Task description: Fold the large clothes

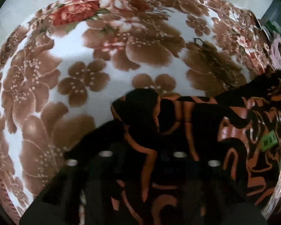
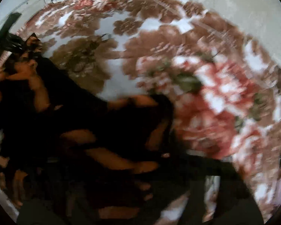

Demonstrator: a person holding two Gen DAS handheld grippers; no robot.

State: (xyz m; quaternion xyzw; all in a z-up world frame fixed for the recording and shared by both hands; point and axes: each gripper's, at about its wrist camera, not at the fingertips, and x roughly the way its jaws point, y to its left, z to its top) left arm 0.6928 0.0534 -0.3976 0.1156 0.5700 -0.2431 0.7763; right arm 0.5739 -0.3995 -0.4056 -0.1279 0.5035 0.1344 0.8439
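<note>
Garment [image 1: 206, 127] black/orange, bunched on floral blanket [image 1: 46, 97], long axis unclear, finger states can't tell

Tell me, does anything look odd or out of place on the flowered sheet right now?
Mostly no. The black and orange garment lies bunched and creased on the flowered sheet, not flat. A small green tag shows on it. The right wrist view is too blurred to judge more.
</note>
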